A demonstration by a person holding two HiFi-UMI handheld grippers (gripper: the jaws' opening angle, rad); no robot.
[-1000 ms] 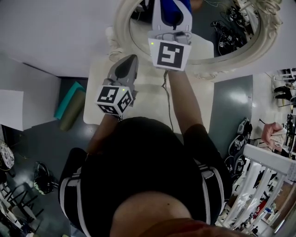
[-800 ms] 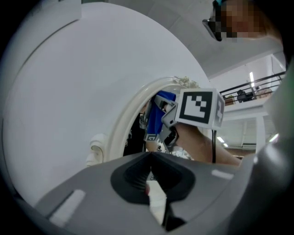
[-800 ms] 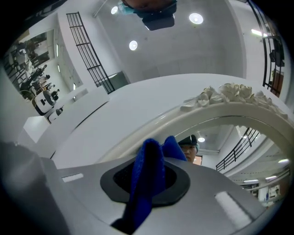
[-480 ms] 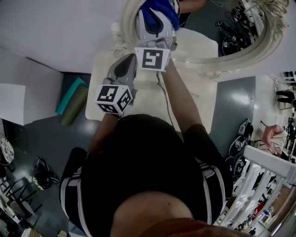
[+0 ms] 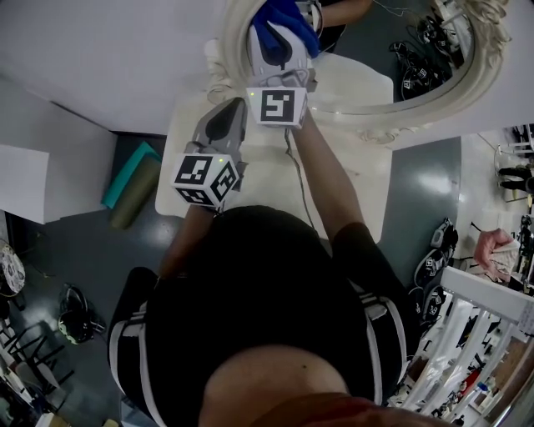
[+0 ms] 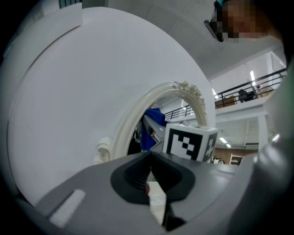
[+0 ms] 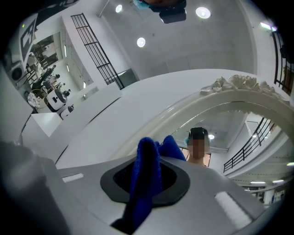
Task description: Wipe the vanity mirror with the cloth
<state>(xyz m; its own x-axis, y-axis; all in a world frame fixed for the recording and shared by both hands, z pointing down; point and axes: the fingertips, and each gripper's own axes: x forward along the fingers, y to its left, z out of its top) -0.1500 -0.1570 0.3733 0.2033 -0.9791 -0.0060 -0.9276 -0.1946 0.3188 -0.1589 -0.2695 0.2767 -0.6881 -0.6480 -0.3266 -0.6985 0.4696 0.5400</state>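
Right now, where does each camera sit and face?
Head view: on the person's head, looking down over both arms at left gripper, right gripper and vanity mirror.
Left gripper view: on the left gripper, along its shut jaws toward the mirror frame.
Right gripper view: on the right gripper, along jaws clamping the blue cloth, facing the mirror glass.
Shared: mirror and cloth appear in all.

Grey left gripper (image 5: 237, 103), white right gripper (image 5: 282, 25), black-and-white marker cube (image 5: 206, 178) on each, black top (image 5: 259, 283), white-striped short sleeves (image 5: 125, 338)
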